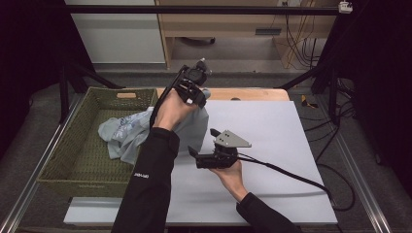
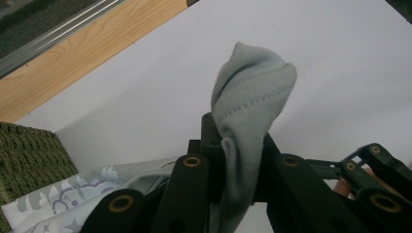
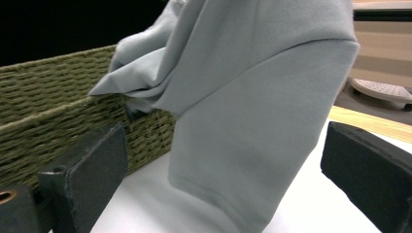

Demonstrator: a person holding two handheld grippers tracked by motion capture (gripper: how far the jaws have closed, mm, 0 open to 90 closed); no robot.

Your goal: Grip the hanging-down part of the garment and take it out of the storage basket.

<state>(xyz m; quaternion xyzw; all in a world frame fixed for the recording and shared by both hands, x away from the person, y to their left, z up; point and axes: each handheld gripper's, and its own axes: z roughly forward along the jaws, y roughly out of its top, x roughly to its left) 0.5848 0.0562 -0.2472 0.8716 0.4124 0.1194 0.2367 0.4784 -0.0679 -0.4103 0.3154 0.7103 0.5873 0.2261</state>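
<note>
Right gripper (image 1: 201, 154) sits low over the counter (image 1: 272, 145), fingers (image 3: 92, 170) apart, aimed at the grey shirt (image 1: 192, 121) hanging straight ahead, which the left gripper (image 1: 197, 97) has clamped and lifted beside the basket (image 1: 68, 145).

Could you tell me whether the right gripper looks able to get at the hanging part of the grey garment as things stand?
Probably yes: the right gripper has open jaws facing the grey garment, which hangs from the left gripper with nothing between.
</note>
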